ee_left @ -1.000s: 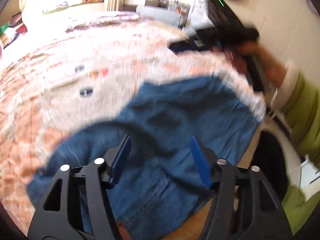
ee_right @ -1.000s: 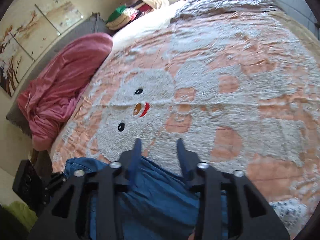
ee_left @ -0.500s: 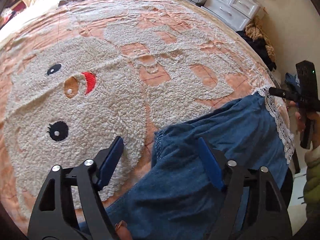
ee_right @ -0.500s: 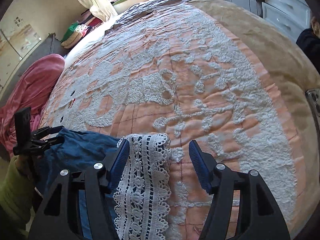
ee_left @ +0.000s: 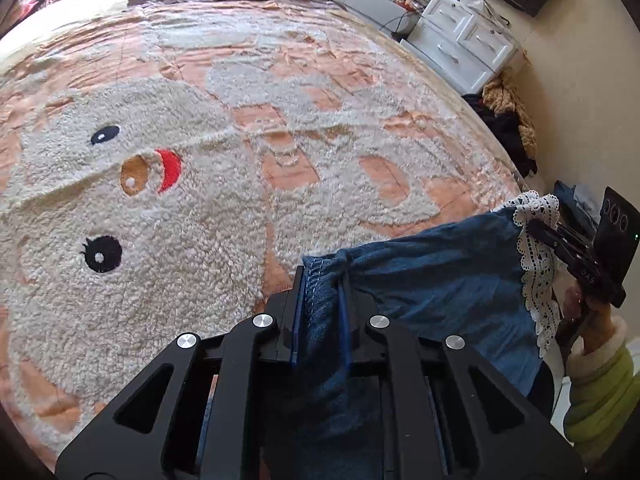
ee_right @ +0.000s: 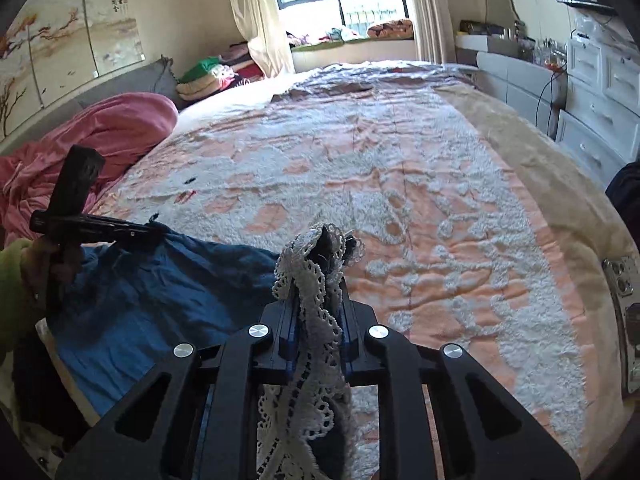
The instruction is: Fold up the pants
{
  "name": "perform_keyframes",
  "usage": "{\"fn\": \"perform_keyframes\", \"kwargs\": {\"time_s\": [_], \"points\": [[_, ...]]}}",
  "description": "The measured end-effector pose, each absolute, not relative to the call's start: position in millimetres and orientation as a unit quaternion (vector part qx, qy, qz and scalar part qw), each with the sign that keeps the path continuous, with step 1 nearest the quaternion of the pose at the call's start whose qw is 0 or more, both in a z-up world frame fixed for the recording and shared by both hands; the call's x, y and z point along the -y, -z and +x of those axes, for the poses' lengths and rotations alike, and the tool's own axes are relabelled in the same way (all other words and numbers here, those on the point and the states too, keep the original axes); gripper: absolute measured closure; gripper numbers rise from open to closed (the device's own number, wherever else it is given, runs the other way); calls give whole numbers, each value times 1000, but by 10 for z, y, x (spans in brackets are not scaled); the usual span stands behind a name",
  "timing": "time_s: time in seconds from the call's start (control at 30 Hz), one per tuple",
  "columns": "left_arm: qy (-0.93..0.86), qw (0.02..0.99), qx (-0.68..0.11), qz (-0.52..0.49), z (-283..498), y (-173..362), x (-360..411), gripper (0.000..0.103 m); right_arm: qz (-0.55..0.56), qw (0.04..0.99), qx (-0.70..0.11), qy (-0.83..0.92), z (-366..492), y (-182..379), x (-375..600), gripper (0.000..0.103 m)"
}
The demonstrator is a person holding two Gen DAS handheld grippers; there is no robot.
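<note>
The left gripper (ee_left: 320, 312) has just closed its jaws on the blue pants (ee_left: 440, 280); the right gripper (ee_right: 316, 320) has just closed on their lace hem (ee_right: 308, 280), by the bed (ee_right: 400, 200) edge.

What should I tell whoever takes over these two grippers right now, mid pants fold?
Left gripper: jaws just closed, shut on the stitched denim edge of the blue pants.
Right gripper: jaws just closed, shut on the white lace hem.
The pants lie at the near edge of the bed's bear blanket, stretched between both grippers.
Done: both ends gripped.
Left: no fold made yet; probably carry one end over onto the other and smooth flat.
</note>
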State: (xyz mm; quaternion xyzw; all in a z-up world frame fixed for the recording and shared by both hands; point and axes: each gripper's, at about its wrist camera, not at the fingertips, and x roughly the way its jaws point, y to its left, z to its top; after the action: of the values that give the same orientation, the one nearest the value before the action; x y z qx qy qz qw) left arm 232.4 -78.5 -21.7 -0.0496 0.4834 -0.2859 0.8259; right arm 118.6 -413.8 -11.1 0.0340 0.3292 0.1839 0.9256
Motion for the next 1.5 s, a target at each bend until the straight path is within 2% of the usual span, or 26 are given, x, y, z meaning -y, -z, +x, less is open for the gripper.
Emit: {"fn": "perform_keyframes", "kwargs": {"time_s": [0.17,0.37,0.47,0.53,0.57,0.6,0.67,0.7,0.73,0.87,1.1,1.17,1.2,1.23,1.43,1.5], "points": [[264,846,-461,-42,2439,94,879,96,23,932,-321,-165,1506,-66,4206,88],[226,846,-483,-12,2605,444,1012,95,-15,899,-420,-124,2056,423,4171,86],[214,855,-472,5,2606,491,1029,92,-40,896,-431,-105,2086,614,4121,76],[213,859,-466,14,2591,480,1039,92,-14,898,-429,-96,2077,605,4213,59],[215,860,-463,15,2578,460,1032,92,1,898,-430,-92,2057,582,4267,56],[214,861,-461,14,2563,426,1012,88,23,899,-428,-88,2017,528,4344,54],[214,866,-452,1,2489,293,950,75,61,905,-411,-94,1848,365,4463,47],[224,870,-439,-8,2417,195,898,63,73,910,-397,-96,1729,276,4510,36],[230,875,-426,-9,2329,99,862,51,82,913,-388,-97,1603,204,4551,30],[237,886,-399,-3,1826,-113,684,39,139,905,-387,-110,1138,146,4704,30],[255,882,-396,-26,930,-38,425,38,212,872,-423,-125,663,464,4747,30],[249,883,-399,-18,775,33,433,39,206,873,-425,-122,626,511,4690,38],[246,881,-404,-12,729,73,450,42,202,873,-427,-121,620,521,4662,53],[240,880,-410,-5,704,112,461,48,201,872,-430,-121,621,526,4641,56],[184,873,-451,6,695,379,385,51,162,880,-434,-102,568,491,4521,71],[181,874,-450,17,657,385,397,51,144,884,-435,-94,531,486,4484,71]]}}
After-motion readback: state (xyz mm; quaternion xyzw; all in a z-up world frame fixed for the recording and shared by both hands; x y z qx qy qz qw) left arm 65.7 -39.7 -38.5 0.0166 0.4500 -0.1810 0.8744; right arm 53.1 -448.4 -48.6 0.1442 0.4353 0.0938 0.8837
